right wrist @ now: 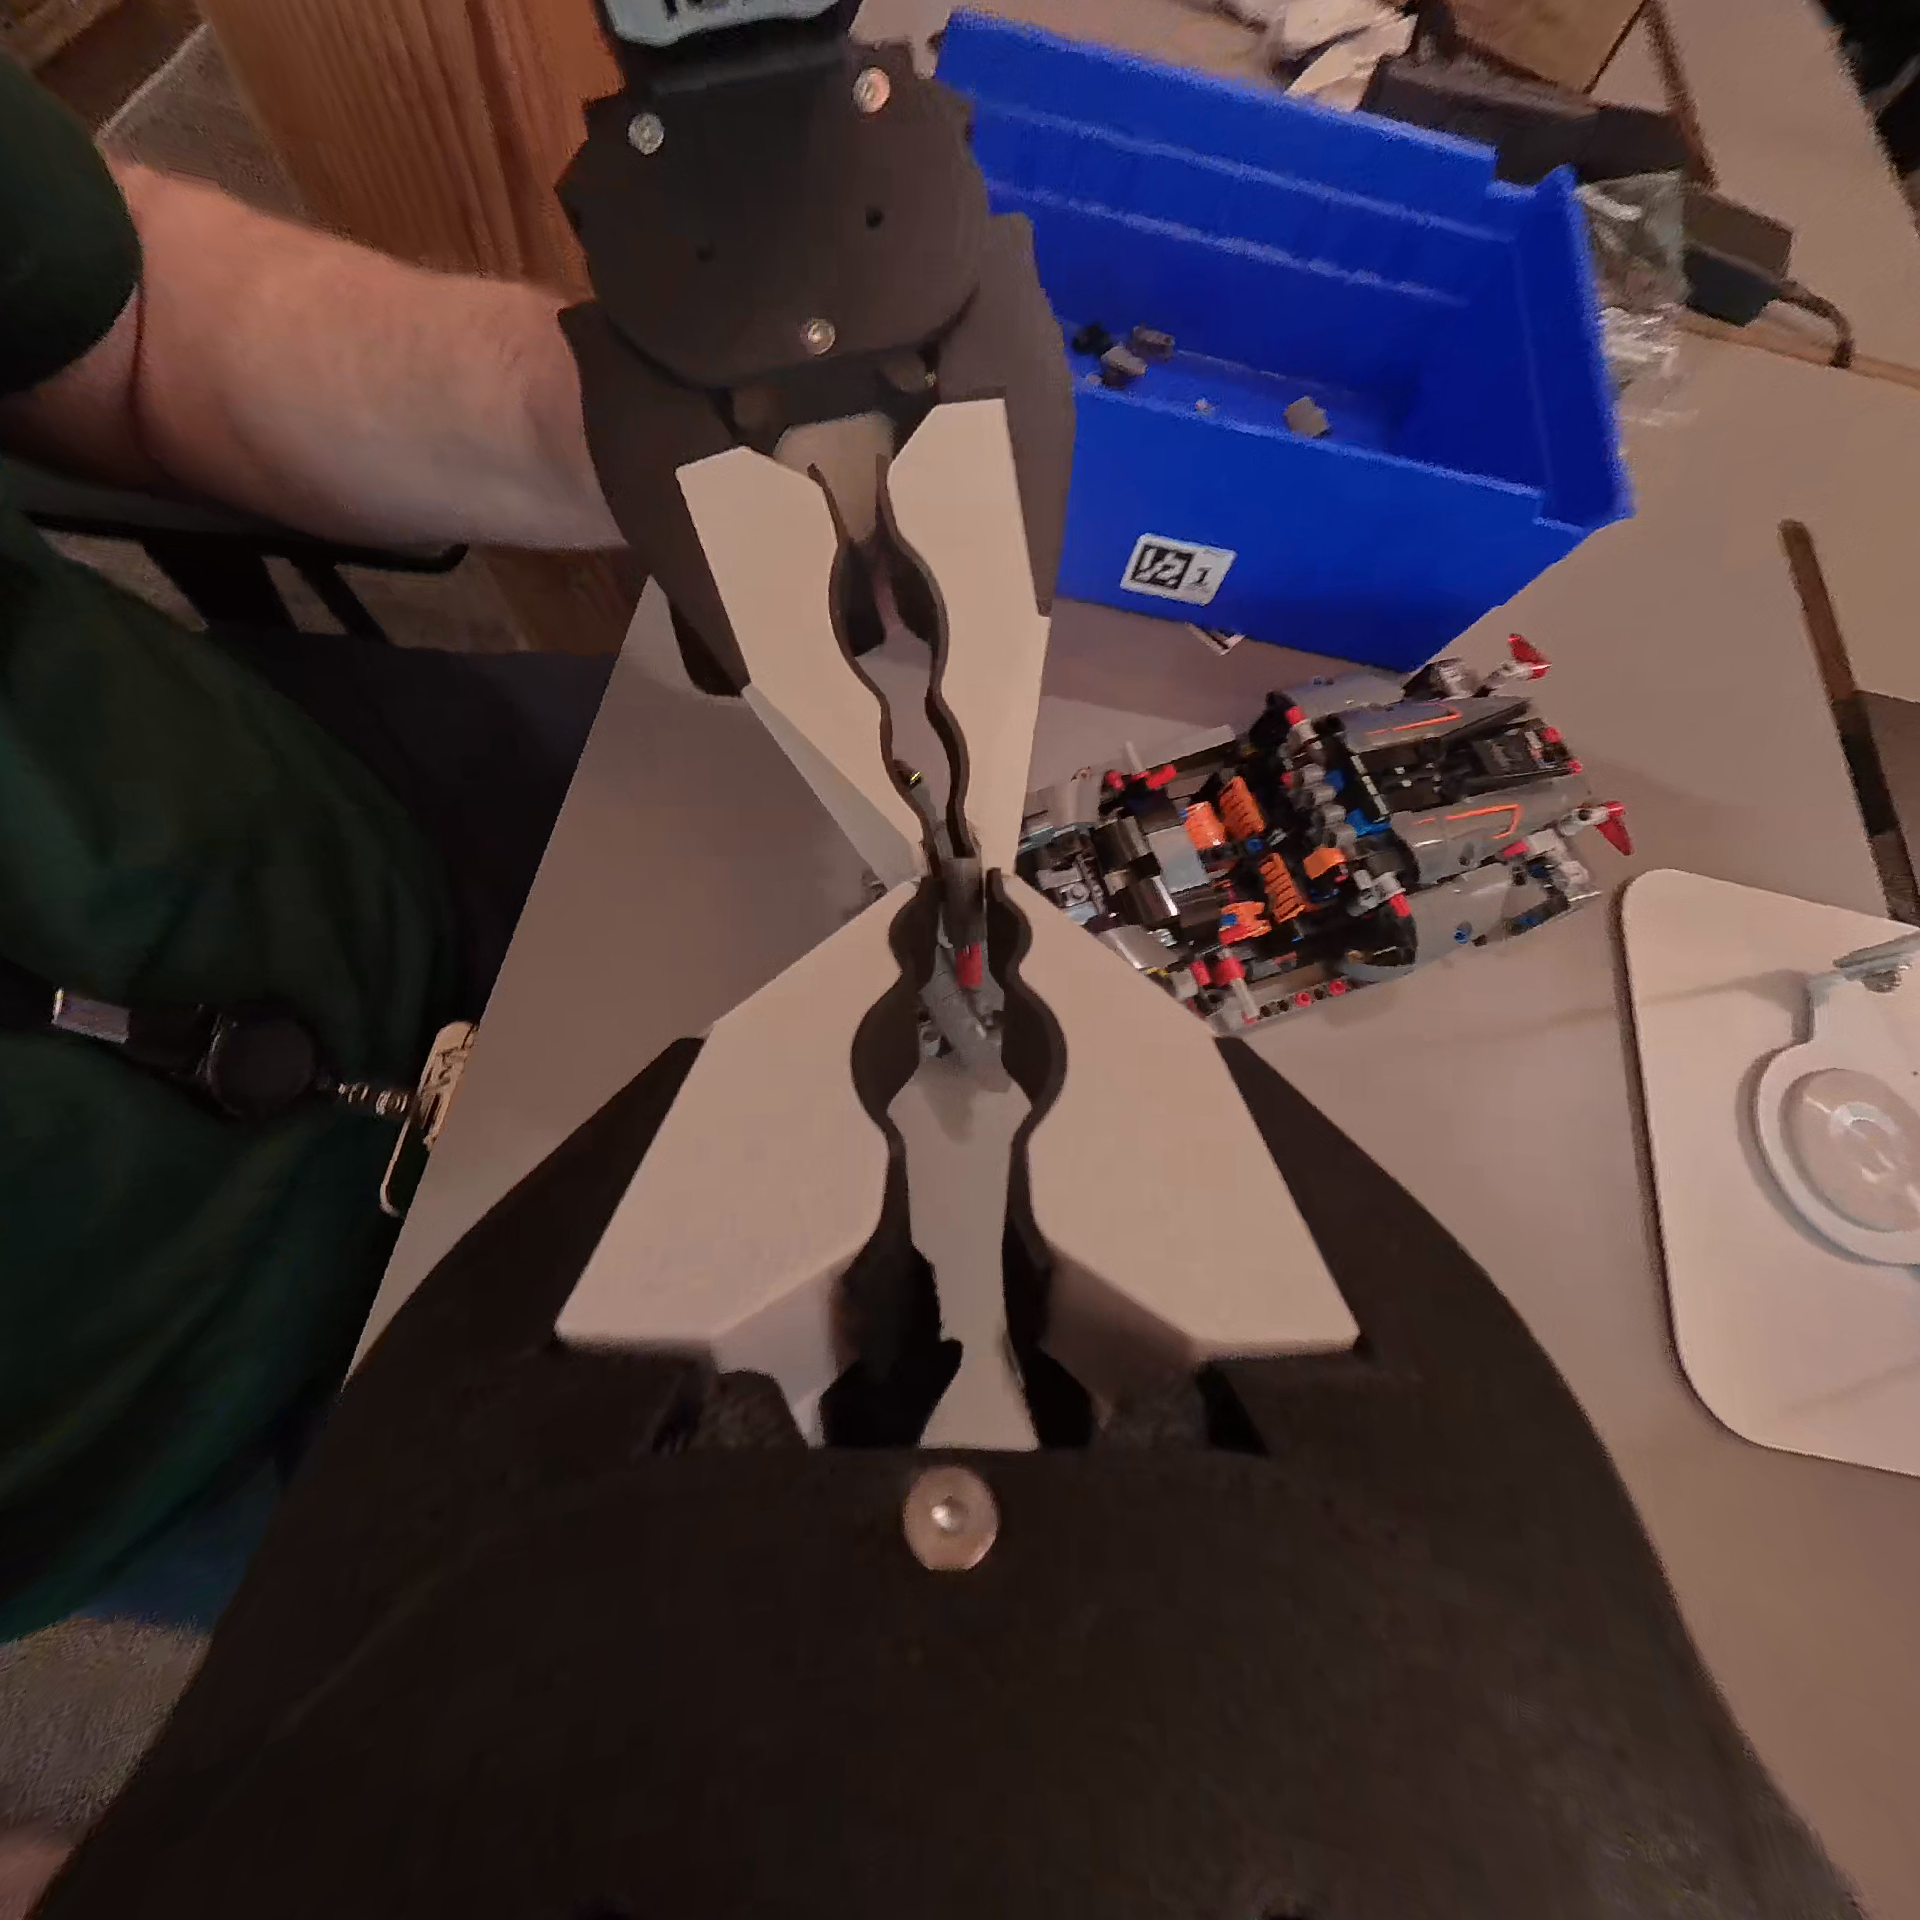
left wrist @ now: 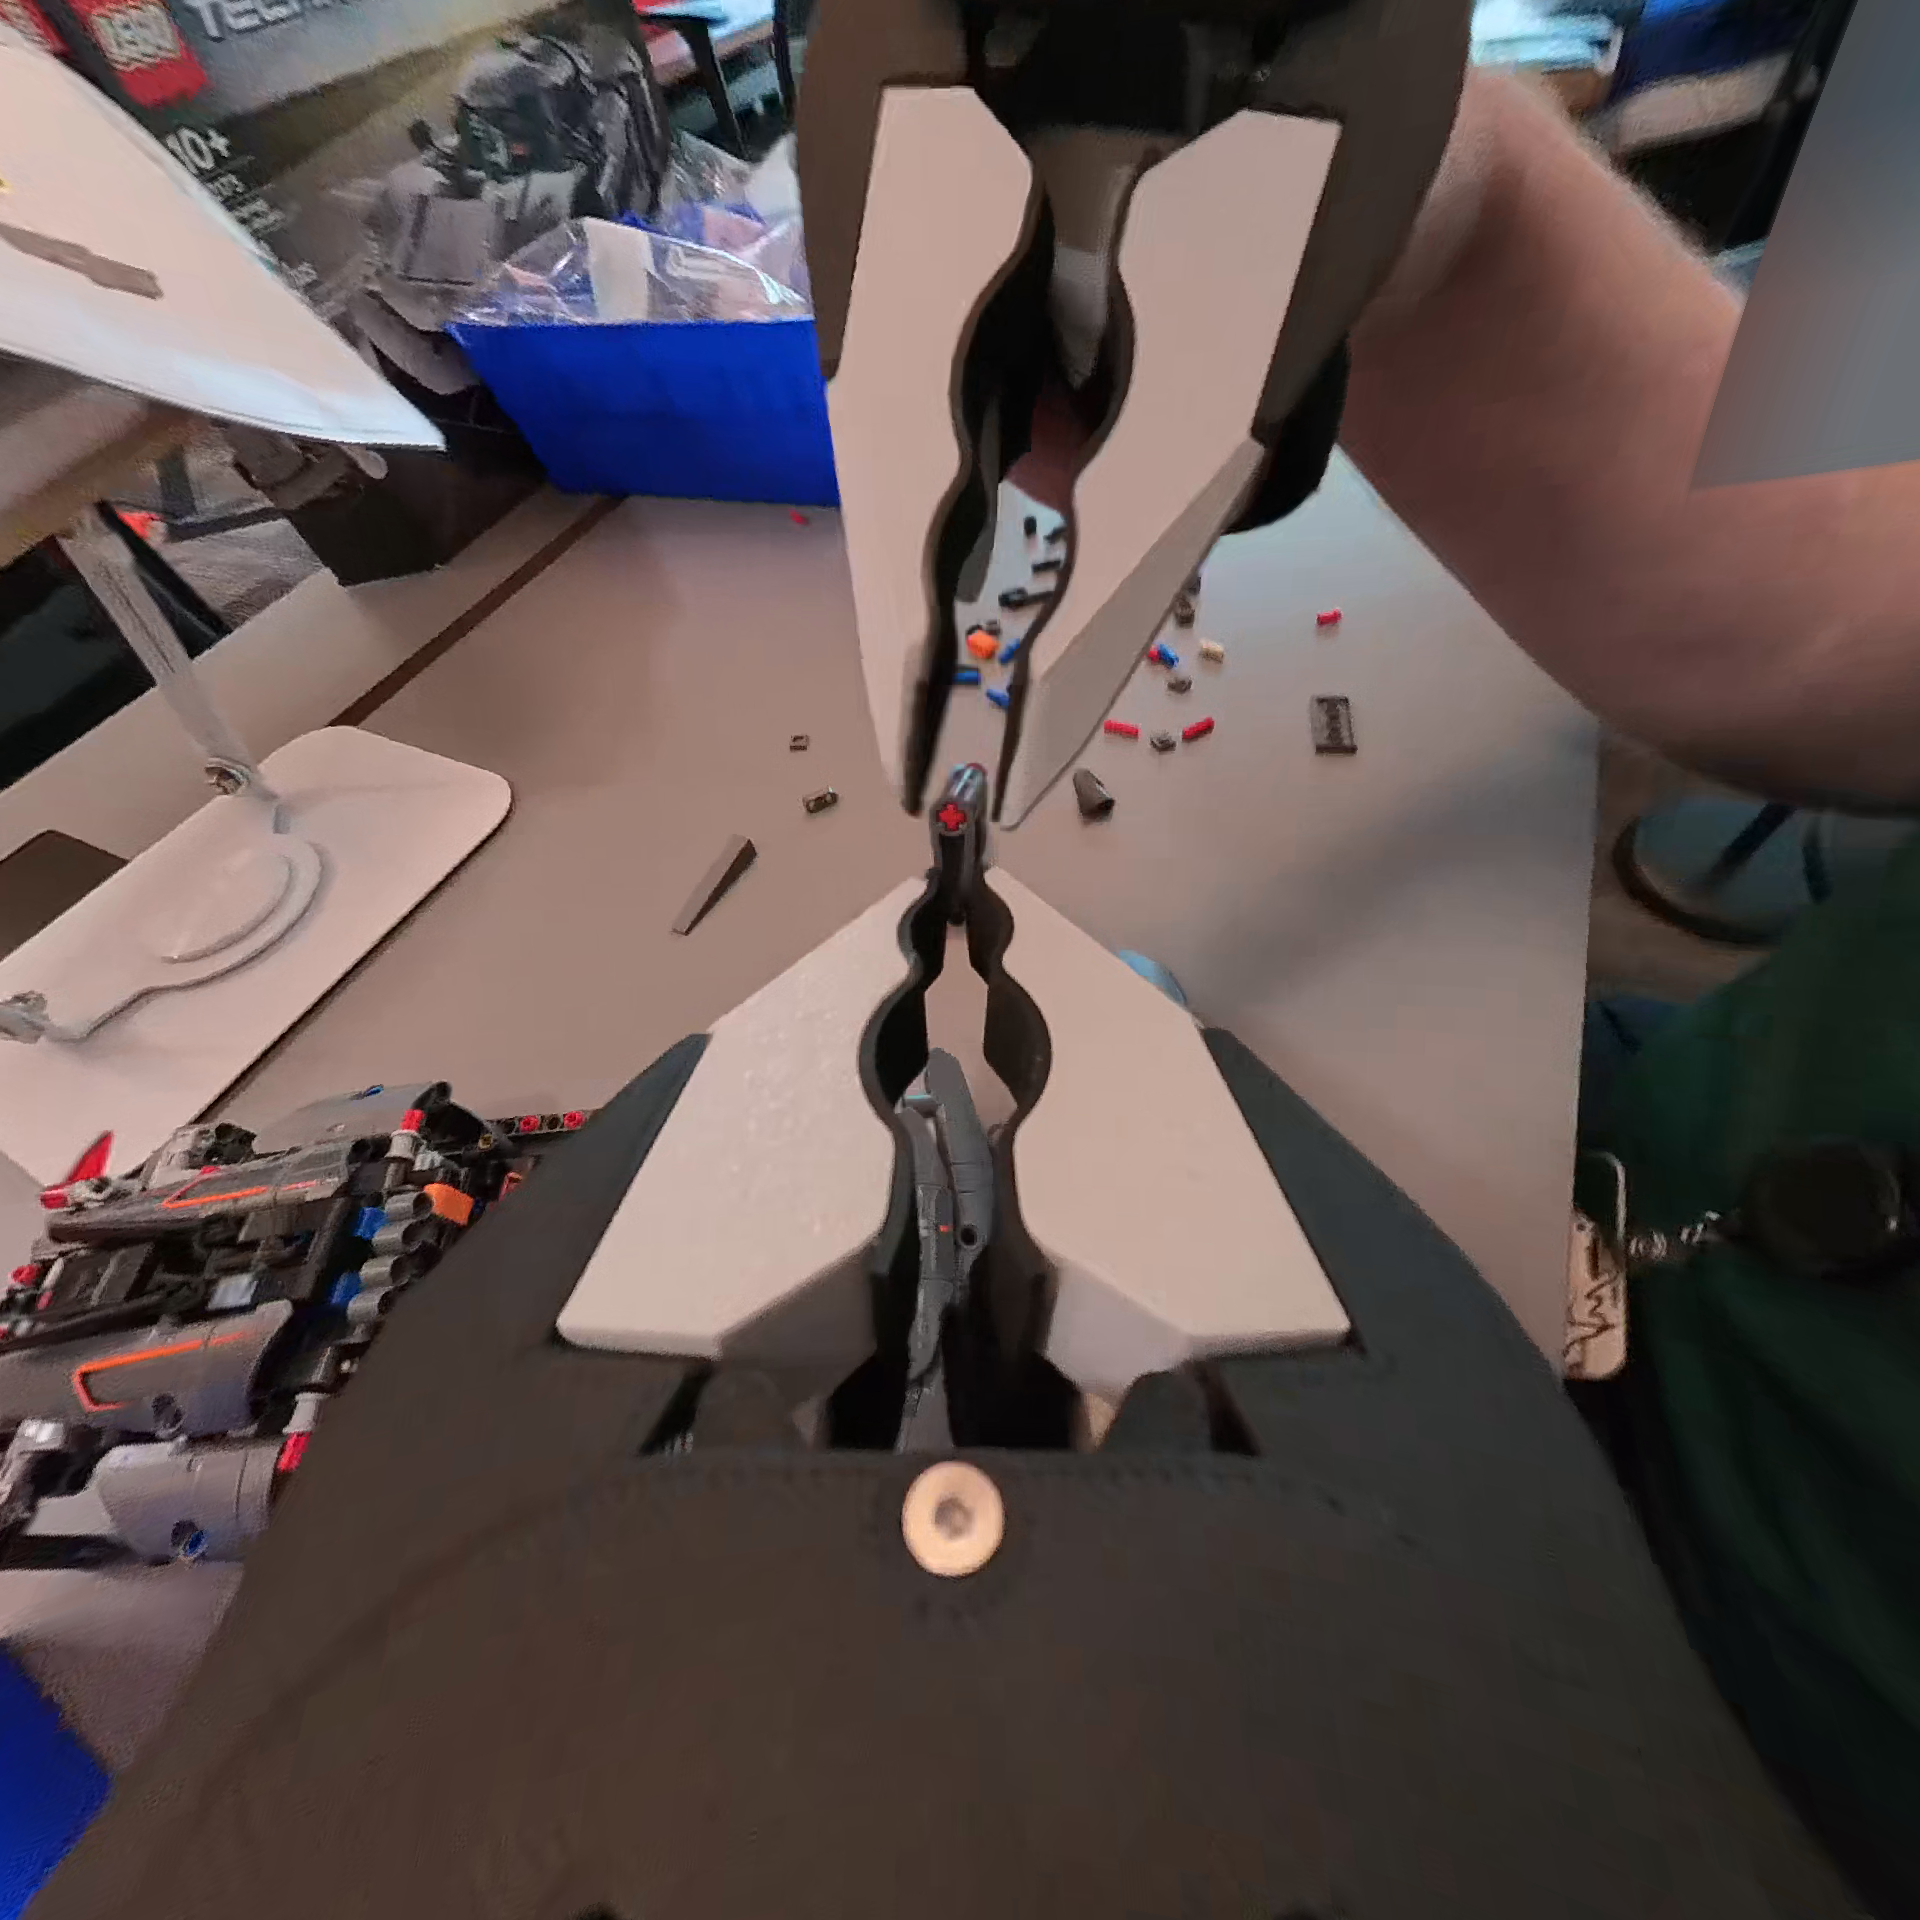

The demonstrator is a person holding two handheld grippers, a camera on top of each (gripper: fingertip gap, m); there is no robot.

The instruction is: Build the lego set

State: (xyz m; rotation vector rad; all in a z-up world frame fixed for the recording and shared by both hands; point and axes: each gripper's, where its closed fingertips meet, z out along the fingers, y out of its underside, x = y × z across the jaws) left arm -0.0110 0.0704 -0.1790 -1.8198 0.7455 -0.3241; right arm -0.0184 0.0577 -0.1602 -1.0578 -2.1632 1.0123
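Two tongs met tip to tip above the worktop (left wrist: 582, 665). The left tongs (left wrist: 954, 883) were closed on a grey lego piece (left wrist: 940, 1205) with a red-ended pin (left wrist: 954, 816); the right tongs (right wrist: 961, 914) were nearly closed around that pin's end. Seating it well likely called for a straight, axial push, without twisting. The half-built model (right wrist: 1340, 842) lay beside them.

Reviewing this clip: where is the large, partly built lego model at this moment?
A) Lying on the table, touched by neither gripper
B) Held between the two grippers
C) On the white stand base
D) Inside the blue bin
A: the partly built model lies on the table beside the blue bin, while the left gripper and right gripper meet over a small grey piece.
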